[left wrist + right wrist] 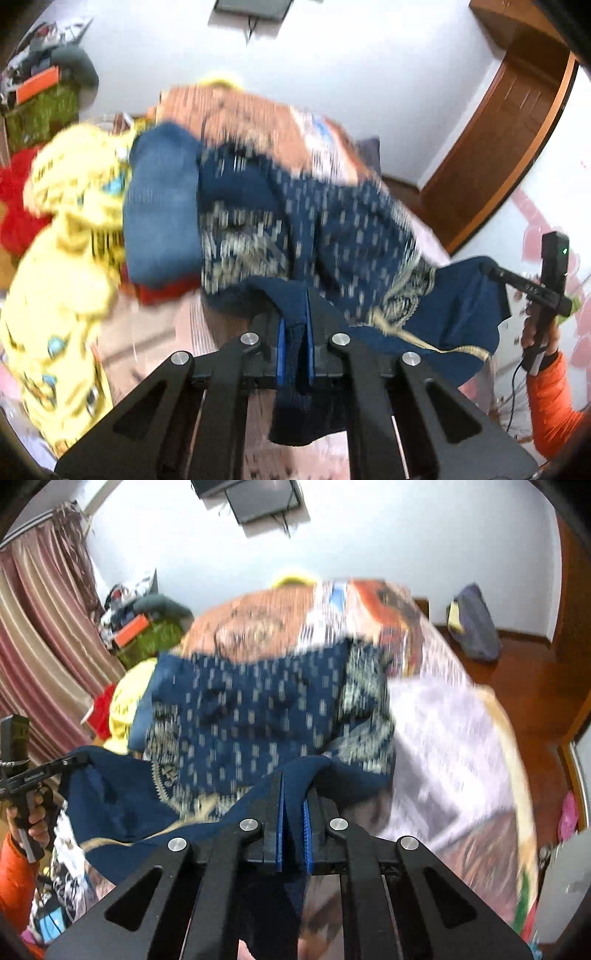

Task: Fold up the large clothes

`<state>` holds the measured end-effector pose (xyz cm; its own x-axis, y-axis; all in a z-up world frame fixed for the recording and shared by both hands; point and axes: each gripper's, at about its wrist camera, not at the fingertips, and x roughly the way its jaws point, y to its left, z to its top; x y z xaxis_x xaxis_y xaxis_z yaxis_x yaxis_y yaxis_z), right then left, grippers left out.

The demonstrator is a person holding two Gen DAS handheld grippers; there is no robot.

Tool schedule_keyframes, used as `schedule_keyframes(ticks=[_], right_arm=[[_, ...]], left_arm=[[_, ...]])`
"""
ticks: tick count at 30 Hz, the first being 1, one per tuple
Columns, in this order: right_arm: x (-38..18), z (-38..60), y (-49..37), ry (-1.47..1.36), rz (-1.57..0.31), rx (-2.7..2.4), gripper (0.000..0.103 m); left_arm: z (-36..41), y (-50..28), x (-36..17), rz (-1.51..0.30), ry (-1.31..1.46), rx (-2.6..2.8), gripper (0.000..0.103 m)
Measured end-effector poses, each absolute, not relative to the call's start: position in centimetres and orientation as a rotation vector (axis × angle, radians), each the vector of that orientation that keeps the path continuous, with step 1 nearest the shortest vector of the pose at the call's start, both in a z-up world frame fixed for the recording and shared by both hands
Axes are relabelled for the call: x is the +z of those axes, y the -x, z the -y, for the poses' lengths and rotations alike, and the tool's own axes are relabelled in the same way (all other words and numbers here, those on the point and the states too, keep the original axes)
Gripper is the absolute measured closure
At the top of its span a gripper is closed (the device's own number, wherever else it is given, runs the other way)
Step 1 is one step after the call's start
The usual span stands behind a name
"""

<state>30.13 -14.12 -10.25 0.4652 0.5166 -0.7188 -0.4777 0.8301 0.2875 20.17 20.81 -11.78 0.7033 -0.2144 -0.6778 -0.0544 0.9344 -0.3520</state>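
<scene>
A large navy garment (332,229) with pale dashes and a gold patterned border lies spread over the bed (454,738). My left gripper (295,295) is shut on its plain blue edge, and a fold of cloth hangs down between the blue pads. In the right wrist view my right gripper (293,775) is likewise shut on the navy garment (251,716), the edge bunched between its pads. Each gripper shows in the other's view: the right gripper (487,266) at the far right, the left gripper (79,758) at the far left, with the cloth's edge stretched between them.
A yellow printed garment (62,280), a blue folded one (162,206) and red cloth (14,206) lie heaped at the left of the bed. A green box (151,638) of clutter stands by the striped curtain (40,627). A wooden door frame (517,122) is at the right. An orange sleeve (550,398) shows.
</scene>
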Motion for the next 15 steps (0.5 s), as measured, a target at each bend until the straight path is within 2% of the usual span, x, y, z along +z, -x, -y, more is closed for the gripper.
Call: schedule_keyframes(ticks=[6, 15], right_arm=[[-7.6, 12.9, -35.7, -0.067, -0.829, 0.568, 0.096], [-9.7, 9.7, -45.0, -0.041, -0.861, 0.499, 0.096]], left_arm=[[-22.3, -25.9, -8.5, -0.706, 0.385, -0.027, 0.095], [-25.8, -36.5, -10.4, -0.721, 0.451, 0.087, 0.095]])
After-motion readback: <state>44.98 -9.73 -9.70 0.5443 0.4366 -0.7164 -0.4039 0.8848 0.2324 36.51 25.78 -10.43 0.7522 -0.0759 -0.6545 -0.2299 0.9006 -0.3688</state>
